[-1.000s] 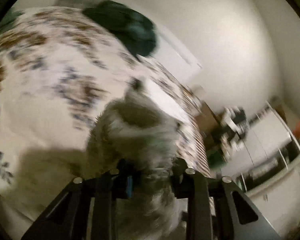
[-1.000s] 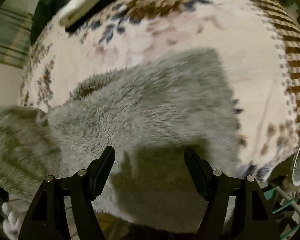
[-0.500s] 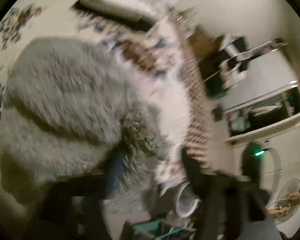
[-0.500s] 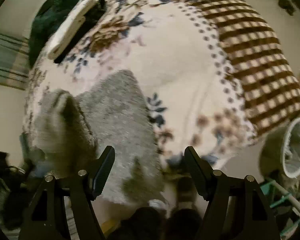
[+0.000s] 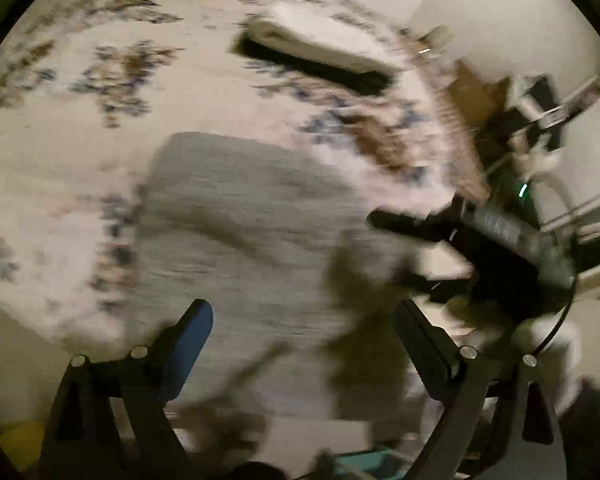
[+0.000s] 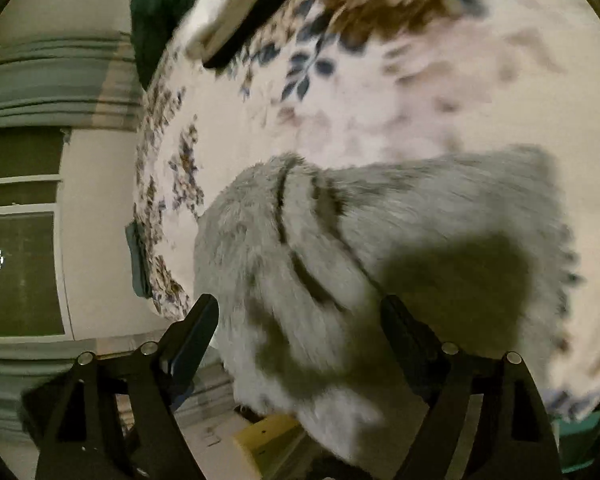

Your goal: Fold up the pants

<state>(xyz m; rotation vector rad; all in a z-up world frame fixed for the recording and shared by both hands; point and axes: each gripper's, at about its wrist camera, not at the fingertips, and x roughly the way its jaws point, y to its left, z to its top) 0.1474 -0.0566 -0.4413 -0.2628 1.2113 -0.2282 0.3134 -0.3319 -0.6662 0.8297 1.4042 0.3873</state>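
Between the fingers of the left gripper [image 5: 304, 344] nothing is held: a second ago they pinched a bunch of the grey fleece pants [image 5: 236, 232], and the jaws have just been opening, so the cloth has been dropped, flatter now, on the floral bedspread [image 5: 60, 152]. Right gripper [image 6: 300, 332] jaws have also just been opening and stand wide above the pants without pressing them, so a fold looks just laid. Only the left view shows the right gripper at the far edge; only the right view shows the overlapped layers.
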